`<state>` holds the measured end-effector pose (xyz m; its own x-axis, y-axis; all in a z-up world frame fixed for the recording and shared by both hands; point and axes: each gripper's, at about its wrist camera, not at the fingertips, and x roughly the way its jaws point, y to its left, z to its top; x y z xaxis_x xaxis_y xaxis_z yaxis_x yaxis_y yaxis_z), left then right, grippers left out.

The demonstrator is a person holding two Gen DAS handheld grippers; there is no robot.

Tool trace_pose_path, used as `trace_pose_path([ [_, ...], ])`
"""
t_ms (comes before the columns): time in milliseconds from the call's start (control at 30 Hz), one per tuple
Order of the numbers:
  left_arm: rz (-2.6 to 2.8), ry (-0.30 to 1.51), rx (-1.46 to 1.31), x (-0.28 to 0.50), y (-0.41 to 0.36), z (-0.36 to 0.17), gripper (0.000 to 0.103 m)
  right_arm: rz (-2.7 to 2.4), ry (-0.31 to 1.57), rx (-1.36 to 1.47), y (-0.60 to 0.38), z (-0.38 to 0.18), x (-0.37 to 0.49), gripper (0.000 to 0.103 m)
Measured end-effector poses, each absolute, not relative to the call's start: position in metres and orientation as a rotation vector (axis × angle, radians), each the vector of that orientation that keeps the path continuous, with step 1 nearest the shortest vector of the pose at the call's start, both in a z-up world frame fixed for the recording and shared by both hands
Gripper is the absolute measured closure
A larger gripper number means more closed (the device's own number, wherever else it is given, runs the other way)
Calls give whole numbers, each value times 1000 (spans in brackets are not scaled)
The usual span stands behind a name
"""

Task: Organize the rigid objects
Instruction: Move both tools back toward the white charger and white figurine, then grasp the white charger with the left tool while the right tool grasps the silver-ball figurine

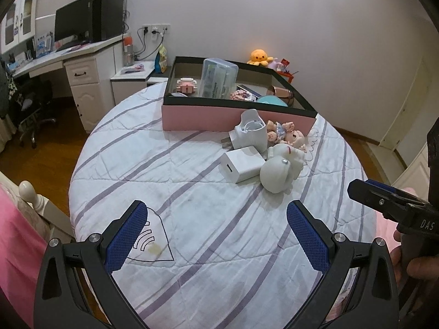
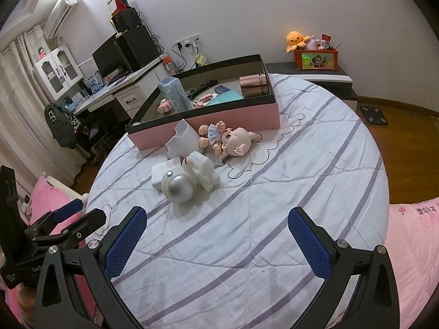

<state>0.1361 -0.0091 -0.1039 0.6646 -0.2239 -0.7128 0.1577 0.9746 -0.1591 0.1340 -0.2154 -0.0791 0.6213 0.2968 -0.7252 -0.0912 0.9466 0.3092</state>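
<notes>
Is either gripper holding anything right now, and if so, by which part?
Nothing is held. The left gripper and the right gripper are both open over the bedspread, short of the toys.

Plain pale walls [image 2: 247, 5] are met by a wooden floor [image 2: 406, 148]. A white desk [image 1: 82, 52] with a dark monitor [image 1: 72, 24] is set in the corner, a wall air conditioner [image 2: 61, 13] mounted above curtains [image 2: 16, 104]. A low dark-topped cabinet [image 2: 315, 74] is placed against the wall, a white door [image 1: 408, 104] seen at the right.

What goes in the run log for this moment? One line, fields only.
left gripper: open, empty | right gripper: open, empty | astronaut figure, white charger, doll: on bed, outside pink box | phase: pre-grasp
</notes>
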Motion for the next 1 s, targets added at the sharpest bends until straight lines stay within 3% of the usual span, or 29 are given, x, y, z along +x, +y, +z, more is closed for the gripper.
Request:
trace_pose_path([
  [867,-197,907,-99,183,-9,-142,0,353,986,192,-175,-122,207,0],
  [900,-196,910,-97,184,-9,-143,0,358,991,190,-174,-124,209,1],
  [1000,-202,916,-93,187,-12,-146,0,390,1003,192,-173,-130,215,24],
])
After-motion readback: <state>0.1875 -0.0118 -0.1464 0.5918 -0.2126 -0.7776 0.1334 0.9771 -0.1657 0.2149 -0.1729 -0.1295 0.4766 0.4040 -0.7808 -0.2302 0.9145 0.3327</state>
